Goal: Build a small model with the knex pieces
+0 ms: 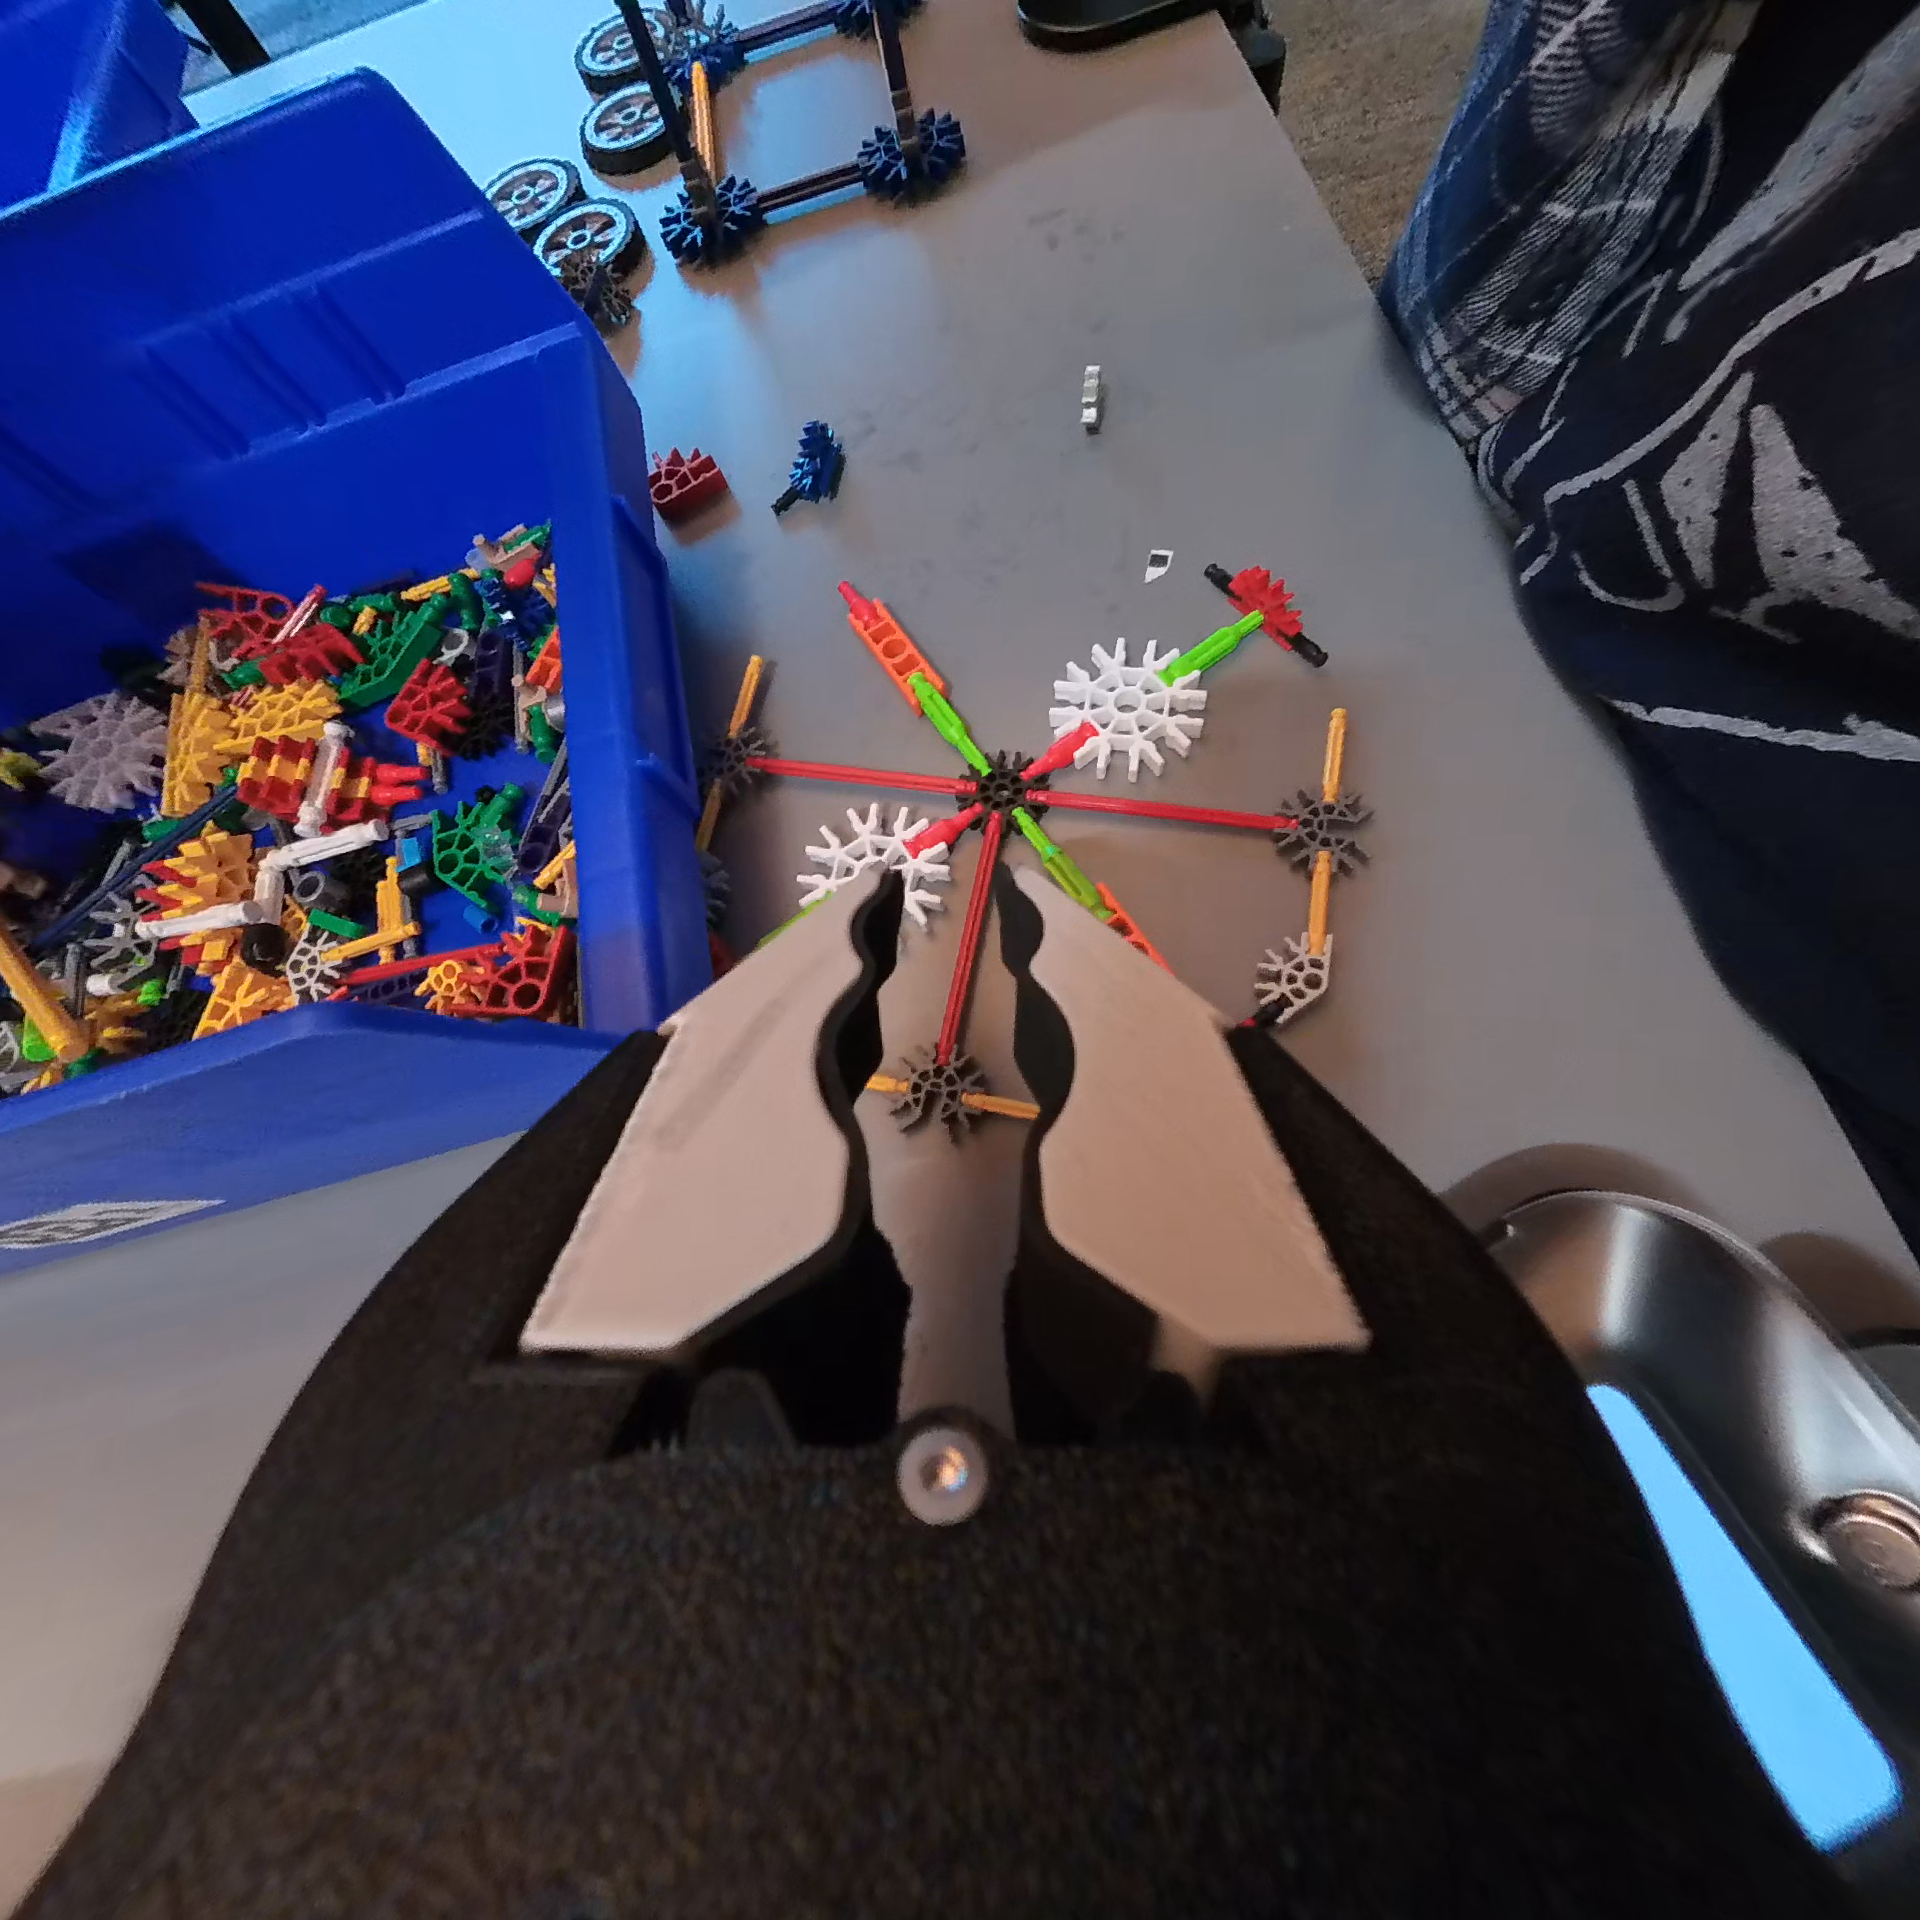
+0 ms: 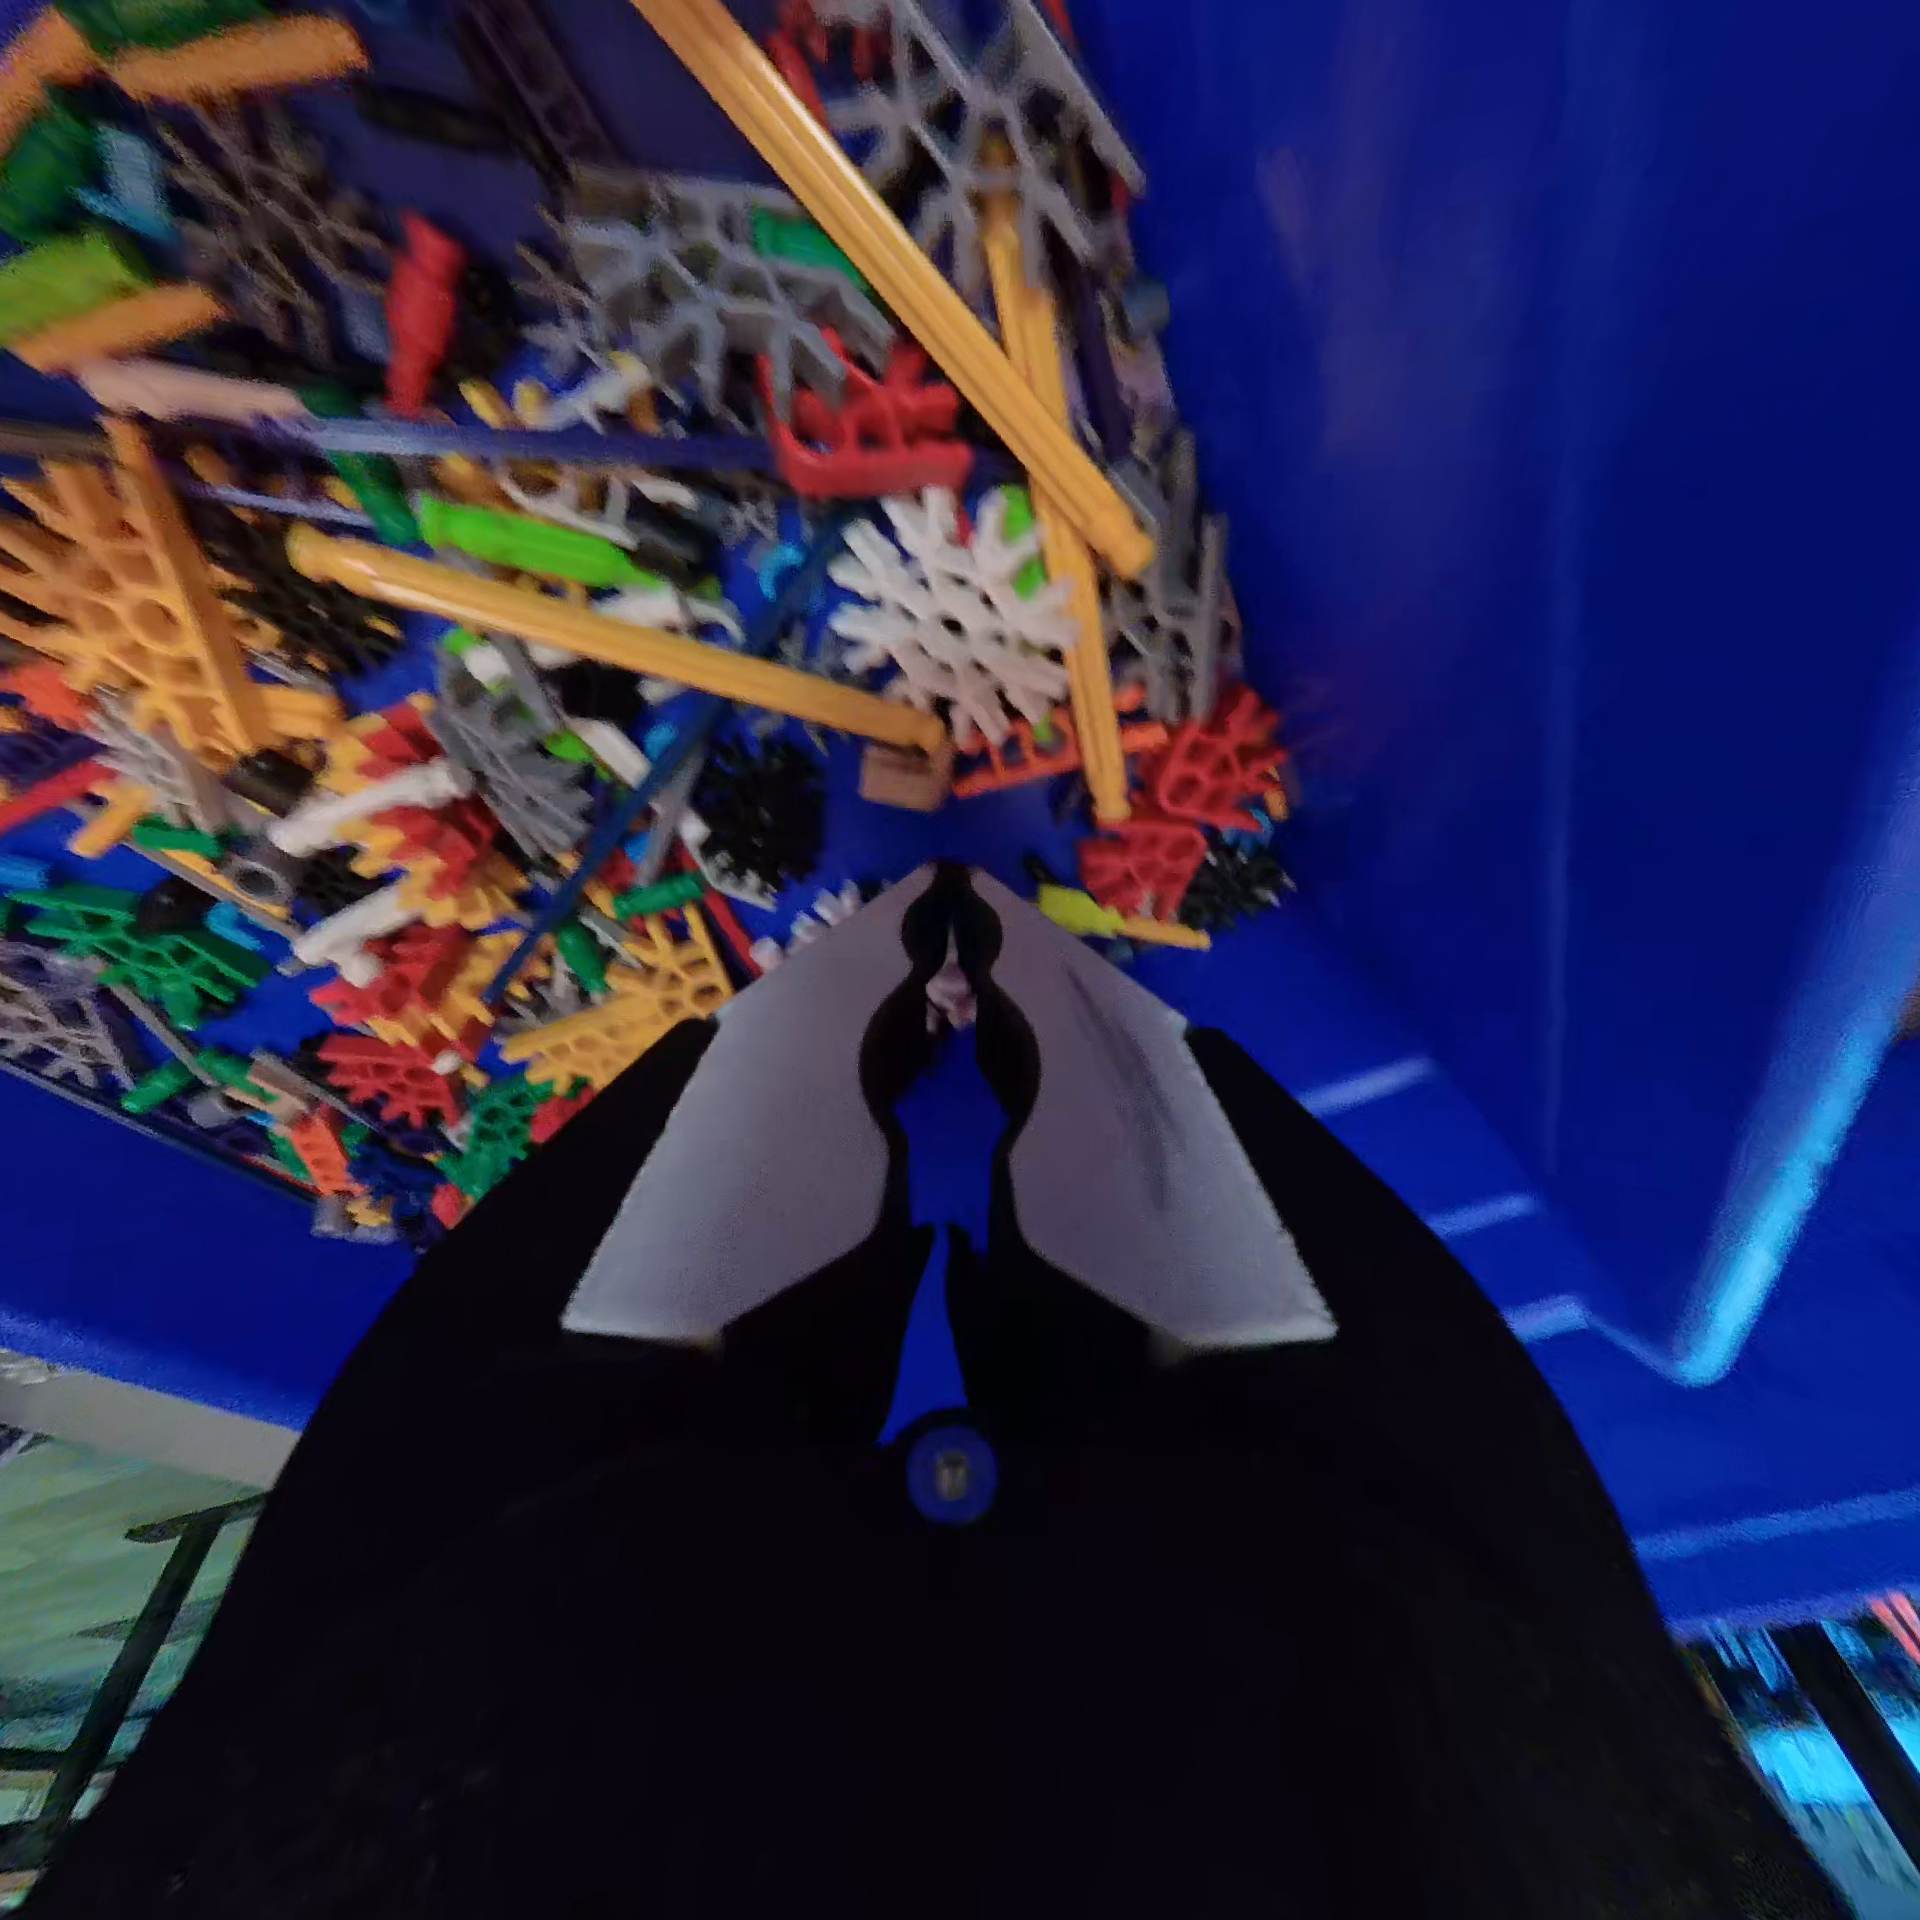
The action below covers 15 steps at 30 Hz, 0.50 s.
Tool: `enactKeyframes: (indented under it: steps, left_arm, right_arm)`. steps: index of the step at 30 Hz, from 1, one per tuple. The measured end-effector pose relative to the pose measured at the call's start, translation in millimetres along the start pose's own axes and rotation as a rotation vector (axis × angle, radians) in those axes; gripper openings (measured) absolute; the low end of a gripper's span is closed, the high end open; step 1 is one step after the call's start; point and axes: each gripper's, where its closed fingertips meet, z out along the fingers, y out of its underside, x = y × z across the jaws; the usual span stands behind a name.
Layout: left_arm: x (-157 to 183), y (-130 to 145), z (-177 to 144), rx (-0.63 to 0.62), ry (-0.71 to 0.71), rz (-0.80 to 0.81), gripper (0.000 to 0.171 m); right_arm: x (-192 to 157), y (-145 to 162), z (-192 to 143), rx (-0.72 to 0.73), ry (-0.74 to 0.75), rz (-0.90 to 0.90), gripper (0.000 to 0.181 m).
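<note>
I'm holding the left gripper over the grey table, jaws parted, nothing between them. It's straddling one red rod of a flat spoked assembly: black hub in the middle, red rods running out to dark snowflake connectors, white snowflake connectors clipped on nearby. The left finger tip is sitting just beside one white connector.

I'm working the right gripper down inside the blue bin, tips pressed together. There's a small pale bit pinched between the inner pads, but it's too blurred to identify. Loose parts are piled right ahead: yellow rods, a white snowflake connector, red connectors.

Handling, my read: the assembly is looking light, stiff in each rod but floppy at the snap joints. Best hold is on a rod near the hub, not on the connector teeth.
</note>
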Motion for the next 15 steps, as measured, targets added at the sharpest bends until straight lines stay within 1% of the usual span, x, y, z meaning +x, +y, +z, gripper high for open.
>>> enactKeyframes:
  steps: [1,2,3,4,5,7,8,10,12,13,15]
  left_arm:
    - [0,0,0,0.002,0.000,-0.001,0.018]
    - [0,-1,0,0.004,0.001,-0.002,0.017]
    - [0,-1,0,0.004,0.001,-0.001,0.017]
    - [0,-1,0,0.004,0.001,-0.001,0.017]
    - [0,-1,0,0.004,0.002,-0.002,0.018]
    - [0,0,0,0.001,0.004,-0.002,0.018]
    - [0,0,0,0.000,0.004,-0.003,0.018]
    - [0,0,0,-0.001,0.002,-0.003,0.018]
    - [0,0,0,0.002,0.002,-0.005,0.018]
    - [0,0,0,0.002,0.002,-0.004,0.018]
    - [0,1,0,-0.001,0.003,-0.005,0.018]
  right_arm:
    - [5,5,-3,-0.020,0.024,0.004,0.000]
    - [4,7,-5,-0.014,0.015,0.006,0.000]
    - [0,4,-7,0.010,-0.013,0.011,0.001]
    - [-1,1,-9,0.028,-0.019,0.016,0.009]
    - [2,-3,-9,0.043,0.002,0.011,0.013]
    - [-2,-11,-6,0.054,-0.005,0.001,0.013]
    - [-4,-13,-3,0.051,-0.003,-0.012,0.017]
    - [-5,-22,-2,0.070,0.014,-0.018,0.016]
    - [-6,-25,-1,0.074,0.021,-0.035,0.011]
    - [-5,-18,0,0.029,0.031,-0.048,0.008]
    - [-5,8,2,-0.115,0.045,-0.095,0.008]
